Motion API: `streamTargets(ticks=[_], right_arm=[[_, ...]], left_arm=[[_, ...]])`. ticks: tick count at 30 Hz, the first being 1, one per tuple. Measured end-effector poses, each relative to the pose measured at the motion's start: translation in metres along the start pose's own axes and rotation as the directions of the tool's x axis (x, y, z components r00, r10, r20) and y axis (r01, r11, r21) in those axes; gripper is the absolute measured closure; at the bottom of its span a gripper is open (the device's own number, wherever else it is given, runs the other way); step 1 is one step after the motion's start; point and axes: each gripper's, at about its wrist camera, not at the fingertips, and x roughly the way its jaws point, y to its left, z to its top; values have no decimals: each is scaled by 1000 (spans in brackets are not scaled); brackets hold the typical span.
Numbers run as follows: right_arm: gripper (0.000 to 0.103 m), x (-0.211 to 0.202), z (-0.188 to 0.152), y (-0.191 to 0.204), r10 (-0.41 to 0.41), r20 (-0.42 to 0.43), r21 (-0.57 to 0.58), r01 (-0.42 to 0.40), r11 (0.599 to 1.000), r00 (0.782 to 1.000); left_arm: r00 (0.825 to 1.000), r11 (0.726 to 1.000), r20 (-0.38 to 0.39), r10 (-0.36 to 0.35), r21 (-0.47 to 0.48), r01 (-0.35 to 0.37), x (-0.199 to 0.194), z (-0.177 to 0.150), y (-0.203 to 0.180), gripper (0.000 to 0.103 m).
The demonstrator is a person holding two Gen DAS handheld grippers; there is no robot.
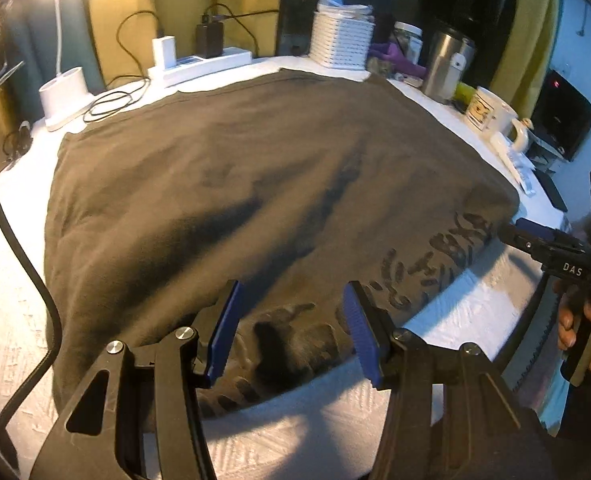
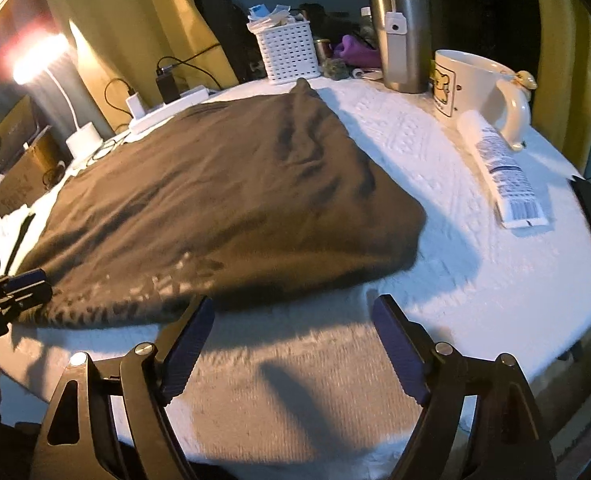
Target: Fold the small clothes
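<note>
your left gripper (image 1: 291, 324) stands part-open above the near hem of the dark garment (image 1: 255, 168), pads (image 1: 225, 332) either side of a printed fold, gripping nothing. the garment lies flat on the white table cover (image 1: 447, 316), spread from twelve o'clock down to six in the left wrist view. bring both pads onto one single layer of the hem before closing. your right gripper (image 2: 291, 340) is wide open over bare cover, with the garment's near edge (image 2: 255, 300) just beyond at twelve o'clock; nothing sits between its pads. match its height to the left before you pinch. judged risk: the tube (image 2: 499, 172) and mug (image 2: 475, 84) at two o'clock lie near the fold path.
</note>
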Motion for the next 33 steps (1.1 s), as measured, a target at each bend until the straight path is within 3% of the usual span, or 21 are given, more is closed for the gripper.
streamTargets(ticks=[8,14,23,25,27,31,33], right_arm=[[11,21,26,-5,32,11,51,-33,998,999],[11,38,46,-2,40,22,74,-41,996,999],[11,60,68,5,96,48,99,-100,990,994],[19,65,73,8,101,51,115,-106,988,994],[36,71,79,9,89,52,131,-95,987,995],[46,80,90,9,81,49,146,-88,985,995],[61,85,95,9,60,46,140,-66,988,997]], left_arm=[[999,997,-4,43,-60,-43,4,13,21,51],[996,989,39,79,-129,-74,0,24,41,51],[992,973,23,124,-198,-117,7,32,77,51],[992,970,21,128,-209,-121,7,34,83,51],[992,969,24,128,-216,-120,8,36,88,51],[991,966,27,129,-227,-120,8,40,99,51],[991,965,27,129,-234,-120,9,42,104,51]])
